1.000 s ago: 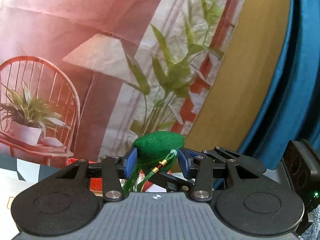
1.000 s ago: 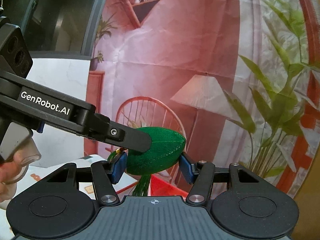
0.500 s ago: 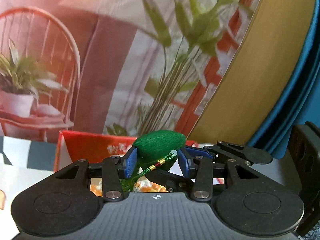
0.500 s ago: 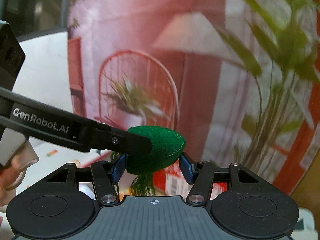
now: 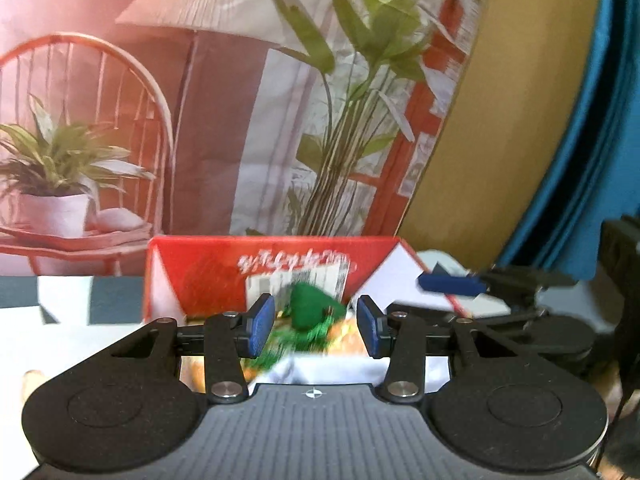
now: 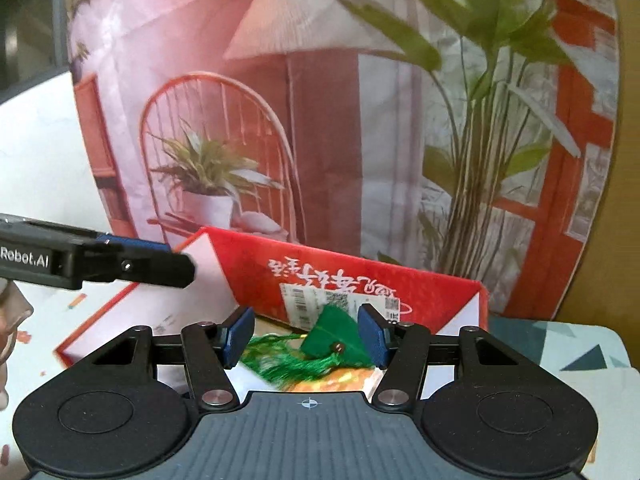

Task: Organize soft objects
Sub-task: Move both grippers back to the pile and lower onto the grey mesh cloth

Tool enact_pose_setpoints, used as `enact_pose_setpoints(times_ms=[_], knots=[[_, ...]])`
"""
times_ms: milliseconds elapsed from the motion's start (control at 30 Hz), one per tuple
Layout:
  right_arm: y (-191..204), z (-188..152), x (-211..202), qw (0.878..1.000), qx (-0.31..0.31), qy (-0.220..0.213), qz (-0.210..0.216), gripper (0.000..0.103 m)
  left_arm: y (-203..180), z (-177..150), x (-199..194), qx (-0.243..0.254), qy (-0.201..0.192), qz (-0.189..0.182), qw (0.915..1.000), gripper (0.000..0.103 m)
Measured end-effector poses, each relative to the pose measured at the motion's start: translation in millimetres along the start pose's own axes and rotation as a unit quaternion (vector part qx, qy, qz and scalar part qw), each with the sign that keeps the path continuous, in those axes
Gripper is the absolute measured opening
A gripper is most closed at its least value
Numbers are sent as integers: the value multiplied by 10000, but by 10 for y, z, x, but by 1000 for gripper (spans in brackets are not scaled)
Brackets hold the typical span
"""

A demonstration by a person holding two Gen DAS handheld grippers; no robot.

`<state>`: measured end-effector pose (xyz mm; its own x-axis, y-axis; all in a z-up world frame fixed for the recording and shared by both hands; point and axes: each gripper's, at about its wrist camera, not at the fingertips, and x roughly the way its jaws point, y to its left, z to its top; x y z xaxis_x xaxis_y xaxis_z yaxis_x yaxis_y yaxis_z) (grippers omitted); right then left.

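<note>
Green pouch [image 6: 335,332] matt felt-like cloth (silky tassel); red box [image 6: 360,276] smooth card; backdrop [image 6: 320,100] creased paper.

Your left gripper [image 5: 316,326]: jaws apart, blue pads [image 5: 261,325] clear on both sides, nothing pressed between them, pointing forward and down. Your right gripper [image 6: 306,334]: jaws apart too, pads [image 6: 371,335] free of contact, tilted downward. Left gripper's finger crosses into right wrist view from left side, above right gripper's left finger.
</note>
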<state>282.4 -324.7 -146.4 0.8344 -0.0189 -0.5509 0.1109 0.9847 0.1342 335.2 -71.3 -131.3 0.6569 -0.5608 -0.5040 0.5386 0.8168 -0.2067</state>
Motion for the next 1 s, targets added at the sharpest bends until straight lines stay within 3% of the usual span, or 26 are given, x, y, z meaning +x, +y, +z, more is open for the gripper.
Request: enact_pose_setpoints(times_ms=[167,467,600,733,1000], knots=[[172,-292,-420,9995,-88,-280,127,54,-11,-392,-376,-133,-48,197,9997,47],[353,-964,-908,9993,-235,-293,45,54,27,-1061,-770,-652,-7,549,9964,47],[352,-1259,-975,9998,-134,-71,-97,54,51,-1294,-773,-751,194,706,9945,47],[395,-1553,-1000,9997,-39,234,-96,54,160,-1552,-732,-1180,444,729,9893,47],[487,-1902,-913,9964,342,711,307,54,310,-1765,-557,-1505,727,653,9838,47]])
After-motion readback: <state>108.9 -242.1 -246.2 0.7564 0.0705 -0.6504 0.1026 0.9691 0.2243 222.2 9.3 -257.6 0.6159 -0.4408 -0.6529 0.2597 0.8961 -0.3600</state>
